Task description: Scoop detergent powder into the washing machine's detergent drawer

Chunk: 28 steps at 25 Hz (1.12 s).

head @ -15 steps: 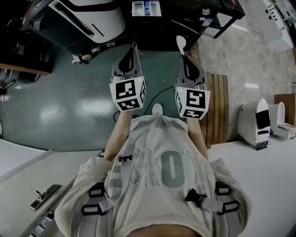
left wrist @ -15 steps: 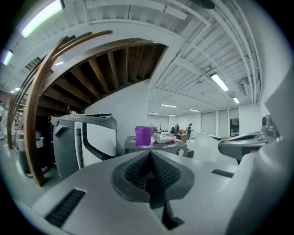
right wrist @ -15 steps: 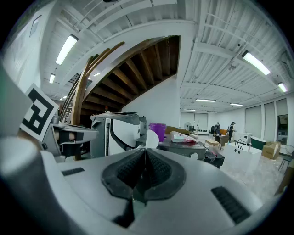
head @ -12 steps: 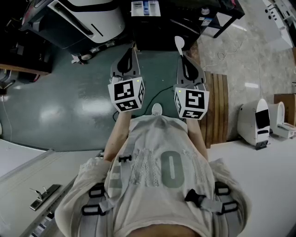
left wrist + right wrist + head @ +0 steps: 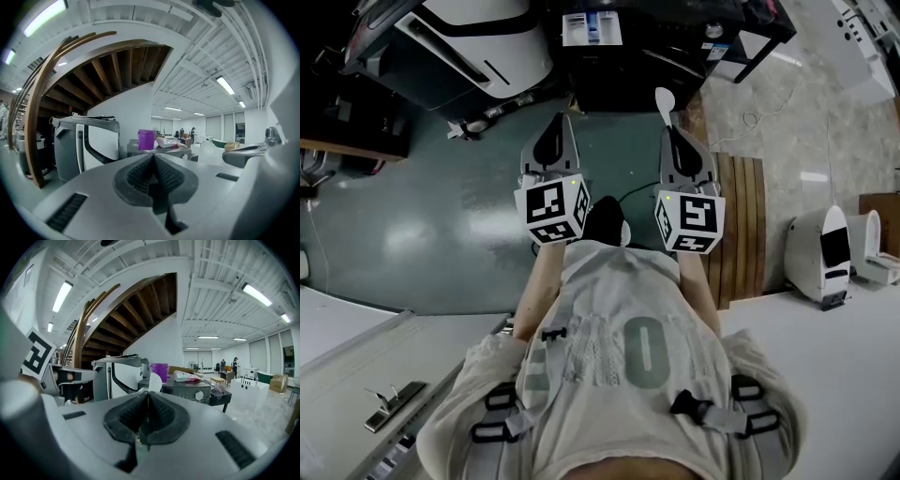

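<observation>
My right gripper (image 5: 671, 128) is shut on the handle of a white scoop (image 5: 664, 96), whose bowl sticks out past the jaws toward the dark washing machine (image 5: 661, 47). The detergent drawer (image 5: 591, 28) stands pulled out on the machine's top, showing blue and white compartments. In the right gripper view the scoop (image 5: 154, 380) rises just beyond my right gripper (image 5: 148, 398), with a purple cup (image 5: 159, 370) on the machine (image 5: 190, 390) behind it. My left gripper (image 5: 551, 131) is beside it, shut and empty. In the left gripper view my left gripper (image 5: 153, 158) points toward the purple cup (image 5: 146, 139).
A white-and-grey appliance (image 5: 473, 37) stands left of the washing machine. A wooden slat board (image 5: 741, 220) lies on the floor at right, near a white appliance (image 5: 823, 251). A white counter (image 5: 356, 366) is at lower left. The person's dark shoe (image 5: 603, 220) shows between the grippers.
The person has stepped toward the machine; a dark shoe now shows between the grippers. Both grippers stay side by side and shut, the scoop still in the right one.
</observation>
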### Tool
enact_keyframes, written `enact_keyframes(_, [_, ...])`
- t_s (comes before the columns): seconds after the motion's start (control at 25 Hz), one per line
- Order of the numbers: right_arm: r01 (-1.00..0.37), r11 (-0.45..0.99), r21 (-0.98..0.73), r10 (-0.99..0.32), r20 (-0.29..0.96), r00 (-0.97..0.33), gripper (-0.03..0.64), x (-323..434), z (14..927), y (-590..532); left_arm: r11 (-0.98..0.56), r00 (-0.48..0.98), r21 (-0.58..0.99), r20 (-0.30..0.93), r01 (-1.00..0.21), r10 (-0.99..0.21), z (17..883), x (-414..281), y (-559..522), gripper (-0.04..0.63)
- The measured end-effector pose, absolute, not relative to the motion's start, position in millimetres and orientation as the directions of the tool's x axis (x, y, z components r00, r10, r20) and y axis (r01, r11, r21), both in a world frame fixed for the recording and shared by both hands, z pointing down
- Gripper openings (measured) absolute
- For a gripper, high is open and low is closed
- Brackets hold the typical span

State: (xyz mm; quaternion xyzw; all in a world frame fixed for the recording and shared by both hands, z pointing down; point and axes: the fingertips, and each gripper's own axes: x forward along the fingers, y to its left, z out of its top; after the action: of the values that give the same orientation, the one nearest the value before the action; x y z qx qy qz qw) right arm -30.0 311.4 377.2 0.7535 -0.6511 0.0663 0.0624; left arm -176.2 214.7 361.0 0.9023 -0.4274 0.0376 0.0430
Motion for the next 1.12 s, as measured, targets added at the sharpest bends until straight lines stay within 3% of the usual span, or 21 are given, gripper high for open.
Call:
enact_keyframes(0.52, [-0.990, -0.141, -0.014, -0.980, 0.145, 0.138, 0.009, 18, 369, 236, -0.638, 0.638, 0.036, 0.067, -0.770, -0.767, 352, -128, 127, 0.020])
enact_keyframes(1.12, [-0.986, -0.168, 0.001, -0.983, 0.082, 0.167, 0.009, 98, 321, 32, -0.684, 0.684, 0.021, -0.007, -0.729, -0.730, 308, -39, -82, 0.020])
